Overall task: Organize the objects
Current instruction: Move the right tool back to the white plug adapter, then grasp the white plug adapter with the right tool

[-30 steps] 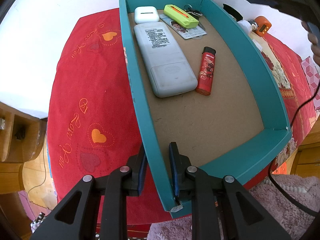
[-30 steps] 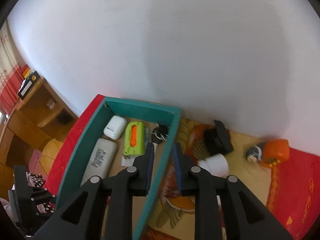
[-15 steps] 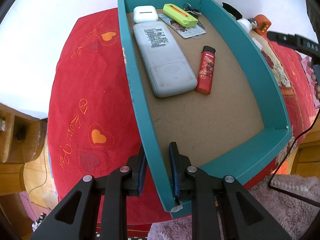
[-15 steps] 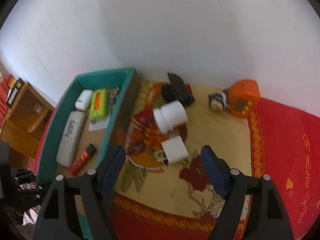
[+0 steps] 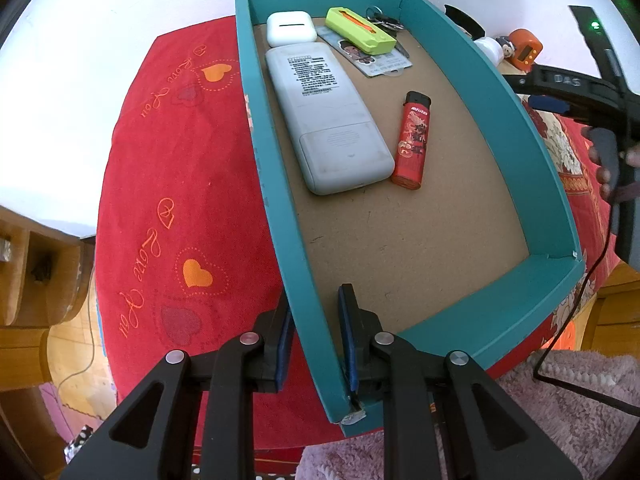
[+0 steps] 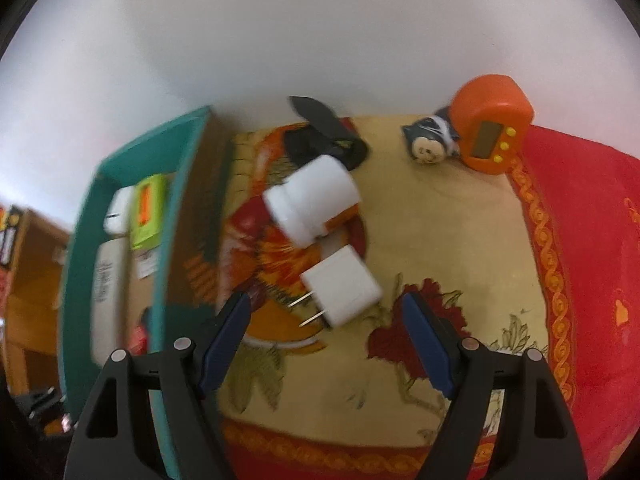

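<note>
Charger plug (image 6: 340, 294), white and cube-shaped with two bare metal prongs pointing toward the teal box (image 5: 516, 120), lies on the yellow floral cloth (image 6: 460, 248) just ahead of the right tongs (image 6: 326, 340). A second ago these tongs were narrow and hung over the box wall; they now stand wide with nothing between the pads, have dropped toward the cloth, and frame the plug. This indicates that the next item to be sorted is chosen and the approach is under way; the grasp itself is not yet made.

Left tongs (image 5: 316, 332) are clamped on the near long wall of the box, one pad inside and one outside, unchanged from the earlier views, steadying the container.

Inside the box lie a white remote (image 5: 328, 116), a red lighter (image 5: 412, 140), a white earbud case (image 5: 290, 30), a lime-green case (image 5: 360, 30), a card (image 5: 372, 56) and keys (image 5: 382, 20). Ample bare floor remains at the near end.

On the cloth beside the plug, a white jar (image 6: 312, 200) lies on its side, with a black clip (image 6: 324, 132), a cat figure (image 6: 430, 144) and an orange timer (image 6: 492, 124) beyond.
</note>
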Motion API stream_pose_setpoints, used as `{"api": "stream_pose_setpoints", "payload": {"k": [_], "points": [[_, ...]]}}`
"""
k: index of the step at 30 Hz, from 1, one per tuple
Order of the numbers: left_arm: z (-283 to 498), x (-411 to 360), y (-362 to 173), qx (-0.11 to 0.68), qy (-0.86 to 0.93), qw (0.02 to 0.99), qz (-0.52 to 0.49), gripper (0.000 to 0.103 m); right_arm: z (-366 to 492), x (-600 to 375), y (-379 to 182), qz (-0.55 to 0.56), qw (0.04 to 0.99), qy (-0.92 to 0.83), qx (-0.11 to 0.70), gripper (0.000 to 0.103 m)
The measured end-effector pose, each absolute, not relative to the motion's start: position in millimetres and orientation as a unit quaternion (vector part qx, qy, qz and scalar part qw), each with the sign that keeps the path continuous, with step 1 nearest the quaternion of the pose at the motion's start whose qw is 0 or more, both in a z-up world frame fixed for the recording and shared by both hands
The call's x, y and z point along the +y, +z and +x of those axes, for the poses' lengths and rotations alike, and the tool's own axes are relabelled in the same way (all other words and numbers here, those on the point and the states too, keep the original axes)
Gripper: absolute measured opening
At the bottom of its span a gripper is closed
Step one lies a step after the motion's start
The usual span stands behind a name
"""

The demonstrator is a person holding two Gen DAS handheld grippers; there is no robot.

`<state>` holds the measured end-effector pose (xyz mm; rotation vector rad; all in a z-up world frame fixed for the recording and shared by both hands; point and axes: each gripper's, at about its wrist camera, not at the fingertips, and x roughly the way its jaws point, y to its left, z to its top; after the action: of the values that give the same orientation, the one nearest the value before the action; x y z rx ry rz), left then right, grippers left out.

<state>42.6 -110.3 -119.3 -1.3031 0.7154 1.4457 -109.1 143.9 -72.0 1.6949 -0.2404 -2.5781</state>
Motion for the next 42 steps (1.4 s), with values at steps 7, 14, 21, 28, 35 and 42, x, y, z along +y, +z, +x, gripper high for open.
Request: {"api": "stream_pose_setpoints", "payload": {"k": [7, 14, 21, 28, 35, 42], "points": [[42.5, -111.0, -119.1, 0.293, 0.604, 0.504, -0.543, 0.021, -108.8, 141.8, -82.3, 0.551, -0.009, -0.834, -0.018, 0.078], [43.0, -109.3, -119.5, 0.287, 0.609, 0.498, -0.547, 0.021, -97.7, 164.7, -80.9, 0.554, -0.035, -0.831, -0.019, 0.078], [43.1, -108.6, -119.6, 0.280, 0.615, 0.491, -0.550, 0.021, -89.3, 165.8, -62.8, 0.537, 0.011, -0.842, -0.042, 0.078], [42.6, -110.4, -119.8, 0.269, 0.622, 0.484, -0.554, 0.021, -100.3, 144.9, -67.6, 0.541, 0.040, -0.840, -0.028, 0.076], [42.9, -112.9, -119.8, 0.259, 0.629, 0.476, -0.558, 0.021, -103.5, 138.6, -77.6, 0.544, 0.042, -0.838, -0.029, 0.072], [42.8, -113.7, -119.8, 0.253, 0.633, 0.471, -0.560, 0.021, -99.0, 140.6, -76.0, 0.543, 0.041, -0.838, -0.044, 0.064]]}}
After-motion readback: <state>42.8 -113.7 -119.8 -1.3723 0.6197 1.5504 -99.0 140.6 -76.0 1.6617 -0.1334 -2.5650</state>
